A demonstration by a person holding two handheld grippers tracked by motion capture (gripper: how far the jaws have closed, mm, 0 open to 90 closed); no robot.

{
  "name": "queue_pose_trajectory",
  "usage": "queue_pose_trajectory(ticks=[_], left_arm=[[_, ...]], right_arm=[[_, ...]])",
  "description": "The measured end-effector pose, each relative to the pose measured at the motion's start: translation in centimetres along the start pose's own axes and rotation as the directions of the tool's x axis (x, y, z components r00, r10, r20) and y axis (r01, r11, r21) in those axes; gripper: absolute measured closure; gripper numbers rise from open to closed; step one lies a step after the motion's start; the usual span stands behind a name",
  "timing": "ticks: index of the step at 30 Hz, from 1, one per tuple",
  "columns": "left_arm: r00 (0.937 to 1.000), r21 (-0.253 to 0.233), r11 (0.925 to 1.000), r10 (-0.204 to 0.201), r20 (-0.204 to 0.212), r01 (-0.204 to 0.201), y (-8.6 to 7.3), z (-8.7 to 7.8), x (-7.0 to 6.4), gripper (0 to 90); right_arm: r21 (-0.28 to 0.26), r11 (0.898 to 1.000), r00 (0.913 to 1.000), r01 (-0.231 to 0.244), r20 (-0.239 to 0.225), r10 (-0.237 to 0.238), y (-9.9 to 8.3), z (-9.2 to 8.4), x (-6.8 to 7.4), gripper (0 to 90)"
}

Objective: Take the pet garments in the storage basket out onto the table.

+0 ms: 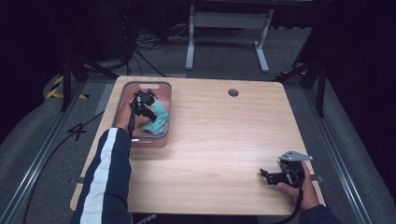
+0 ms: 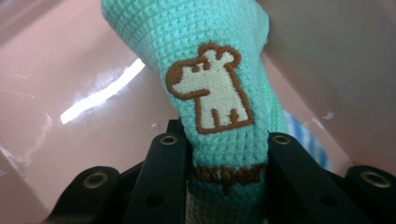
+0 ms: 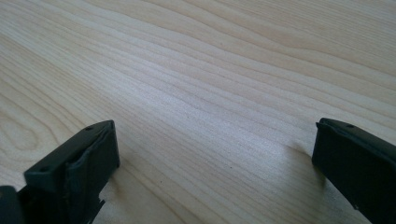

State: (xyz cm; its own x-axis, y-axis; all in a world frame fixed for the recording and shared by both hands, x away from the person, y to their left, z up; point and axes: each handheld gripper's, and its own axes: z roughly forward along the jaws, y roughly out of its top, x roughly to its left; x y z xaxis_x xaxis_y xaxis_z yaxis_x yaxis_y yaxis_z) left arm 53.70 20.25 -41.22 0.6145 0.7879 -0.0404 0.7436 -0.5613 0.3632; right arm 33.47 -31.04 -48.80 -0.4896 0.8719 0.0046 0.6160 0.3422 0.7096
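Black jaws of the left gripper (image 2: pixel 226 163) stand closed on a mint-green knitted cloth (image 2: pixel 210 60), pinching it low down near brown stitched lettering. It carries an embroidered white dog outlined in brown. The cloth sits inside a pink bin (image 1: pixel 126 95) at the desk's (image 1: pixel 224 140) far left; seen from above it shows as a green bundle (image 1: pixel 158 116) just beside the left gripper (image 1: pixel 142 103).

As a judgement, the hold is narrow, so a quick lift could let the fabric slide free, or a trailing fold could catch on the bin's rim. Something striped blue lies behind it and might be dragged along.

The cloth's long axis runs straight away from the jaws, its free end pointing up and outward.

Near the desk's right front, the right gripper (image 1: pixel 275 176) is wide open and holds nothing, its jaws low over bare wood (image 3: pixel 210 93).
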Motion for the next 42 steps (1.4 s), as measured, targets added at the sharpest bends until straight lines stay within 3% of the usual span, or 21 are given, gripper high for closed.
queue_pose_trajectory(ticks=[5, 12, 13, 16, 21, 24, 25, 26, 27, 29, 35, 42], left_arm=[[0.9999, -0.058, 0.9983, -0.010, 0.004, 0.011, -0.5, -1.8, 0.2, 77.7], [0.9996, -0.137, 0.9902, -0.028, 0.001, 0.027, -1.4, -4.2, 0.5, 77.8], [0.9991, -0.164, 0.9856, -0.040, 0.013, 0.041, -1.6, -4.8, 0.4, 77.9], [0.9995, -0.188, 0.9817, -0.030, 0.009, 0.031, -1.8, -5.6, 0.2, 77.9], [0.9999, -0.258, 0.9661, -0.009, 0.008, 0.011, -2.2, -7.7, -0.6, 78.0], [1.0000, -0.276, 0.9612, 0.000, 0.007, 0.002, -2.3, -8.4, -0.8, 78.1], [0.9998, -0.301, 0.9536, 0.004, 0.022, 0.003, -2.5, -9.0, -1.1, 78.1], [0.9998, -0.301, 0.9536, 0.004, 0.022, 0.003, -2.5, -9.0, -1.1, 78.0], [0.9998, -0.319, 0.9476, 0.005, 0.018, 0.001, -2.6, -9.5, -1.4, 78.1], [0.9998, -0.335, 0.9423, 0.014, 0.014, -0.008, -2.7, -10.0, -1.8, 78.1], [0.9991, -0.348, 0.9369, 0.039, 0.017, -0.030, -2.8, -10.9, -2.6, 78.1], [0.9968, -0.387, 0.9206, 0.071, 0.037, -0.051, -2.8, -11.7, -4.1, 78.1]], right_arm=[[0.000, 1.000, 1.0000, 0.000, 0.000, 0.000, 0.0, 0.0, 0.0, 0.8], [0.000, 1.000, 1.0000, 0.001, 0.000, -0.001, 0.0, 0.0, 0.0, 0.8], [0.000, 1.000, 1.0000, 0.001, 0.000, -0.001, 0.0, 0.0, 0.0, 0.8], [0.000, 1.000, 1.0000, -0.001, 0.000, 0.001, 0.0, 0.0, 0.0, 0.8], [0.000, 1.000, 1.0000, 0.000, 0.000, 0.000, 0.0, 0.0, 0.0, 0.8], [0.001, 1.000, 1.0000, -0.001, 0.000, 0.001, 0.0, 0.0, 0.0, 0.8], [0.000, 1.000, 1.0000, -0.001, 0.000, 0.001, 0.0, 0.0, 0.0, 0.8], [0.000, 1.000, 1.0000, -0.001, 0.000, 0.001, 0.0, 0.0, 0.0, 0.8], [0.000, 1.000, 1.0000, 0.000, 0.001, 0.000, 0.0, 0.0, 0.0, 0.8], [0.000, 1.000, 1.0000, -0.001, 0.001, 0.001, 0.0, 0.0, 0.0, 0.8], [0.000, 1.000, 1.0000, -0.002, 0.001, 0.002, 0.0, 0.0, 0.0, 0.8], [-0.001, 1.000, 1.0000, -0.001, 0.001, 0.001, 0.0, 0.0, 0.0, 0.8]])
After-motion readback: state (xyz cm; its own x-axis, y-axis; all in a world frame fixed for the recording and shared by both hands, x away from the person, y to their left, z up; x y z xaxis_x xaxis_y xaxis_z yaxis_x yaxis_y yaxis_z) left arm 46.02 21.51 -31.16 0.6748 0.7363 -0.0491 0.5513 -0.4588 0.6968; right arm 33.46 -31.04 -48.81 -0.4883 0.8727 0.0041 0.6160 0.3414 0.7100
